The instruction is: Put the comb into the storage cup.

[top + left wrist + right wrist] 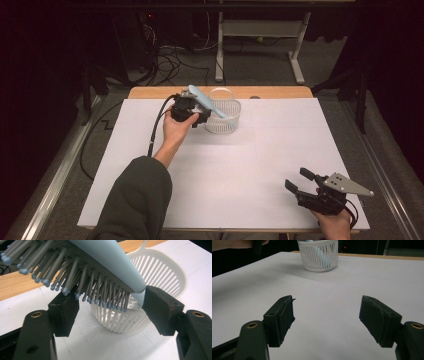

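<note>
1. Light blue plastic hairbrush (206,103) with grey, ball-tipped bristles is the thing in hand. It leans over the rim of the white slotted plastic basket (226,123), near the far edge of the table (280,150), with one end down inside.
2. The left gripper (110,302) has its two black jaws on either side of the brush. One pad touches the smooth back, and the other seems to sit against the bristles. It looks like a hold, but a loose one.
3. The brush looks light and stiff. I think its back is smooth and slippery, and the bristles bend, so it could twist or slide.
4. A better hold would be across the hard sides, close to the middle.
5. The basket looks light too and may tip if bumped.
6. The right gripper (306,186) rests near the table's near right corner, jaws wide apart and holding nothing.
</note>
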Motion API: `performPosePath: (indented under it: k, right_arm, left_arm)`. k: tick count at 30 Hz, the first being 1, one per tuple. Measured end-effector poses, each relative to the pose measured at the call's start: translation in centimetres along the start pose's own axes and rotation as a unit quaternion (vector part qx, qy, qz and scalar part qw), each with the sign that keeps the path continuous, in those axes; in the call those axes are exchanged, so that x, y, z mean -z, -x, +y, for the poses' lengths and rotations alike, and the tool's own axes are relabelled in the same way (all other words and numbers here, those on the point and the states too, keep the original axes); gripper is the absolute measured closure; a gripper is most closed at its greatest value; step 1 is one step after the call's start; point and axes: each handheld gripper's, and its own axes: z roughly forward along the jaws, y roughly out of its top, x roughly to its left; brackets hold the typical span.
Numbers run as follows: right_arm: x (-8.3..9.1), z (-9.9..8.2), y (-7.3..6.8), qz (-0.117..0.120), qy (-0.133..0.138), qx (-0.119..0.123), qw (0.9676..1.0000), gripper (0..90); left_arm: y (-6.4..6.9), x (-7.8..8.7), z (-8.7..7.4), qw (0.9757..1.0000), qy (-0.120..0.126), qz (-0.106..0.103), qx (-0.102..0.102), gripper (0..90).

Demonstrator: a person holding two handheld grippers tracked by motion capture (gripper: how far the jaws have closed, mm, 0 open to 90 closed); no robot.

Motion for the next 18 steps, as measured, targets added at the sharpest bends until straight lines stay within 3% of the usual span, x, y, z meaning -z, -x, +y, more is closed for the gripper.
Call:
performPosePath:
  k: [18]
  right_arm:
    - [0.06, 0.03, 0.01, -0.001, 0.003, -0.002, 1.0, 28.1]
  left_arm:
    - [-0.37, 0.72, -0.31, 0.9999, 0.004, -0.012, -0.003, 30.4]
